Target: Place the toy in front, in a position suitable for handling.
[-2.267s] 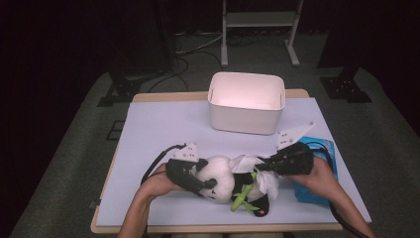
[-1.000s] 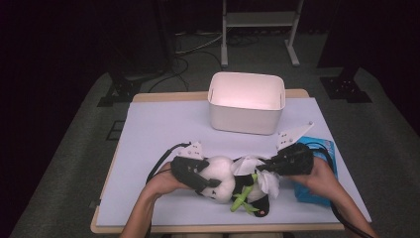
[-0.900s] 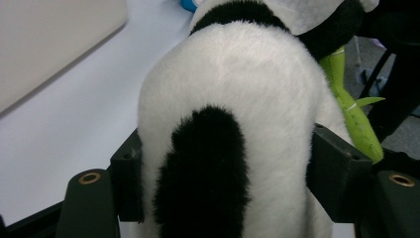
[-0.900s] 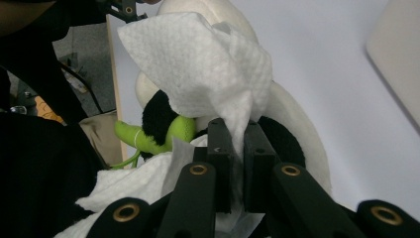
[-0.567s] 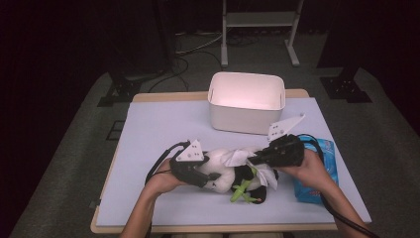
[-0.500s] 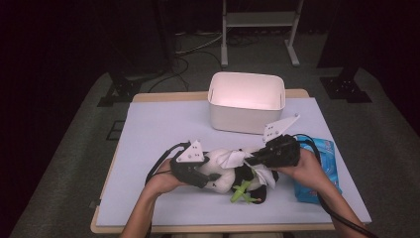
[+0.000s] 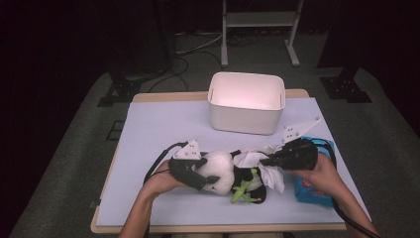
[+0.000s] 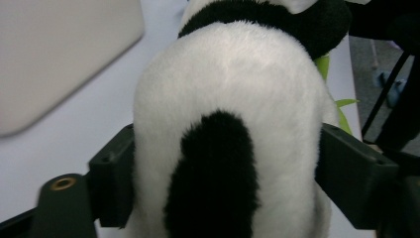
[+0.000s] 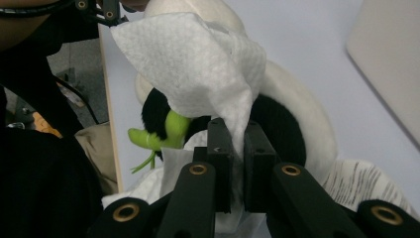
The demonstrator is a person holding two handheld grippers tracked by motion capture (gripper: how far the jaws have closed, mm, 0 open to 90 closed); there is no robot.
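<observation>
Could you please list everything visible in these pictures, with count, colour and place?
plush panda: one, white and black with a green sprig, lying at the table's near middle
tissue: one, white, over the panda, pinched by the right gripper
bin: one, white, open-topped, at the table's far edge
tissue pack: one, blue, near right of the table
table: one, pale cover over a wooden edge
left gripper: one, black, jaws have just been opening, either side of the panda's head
right gripper: one, black, shut on the tissue
</observation>
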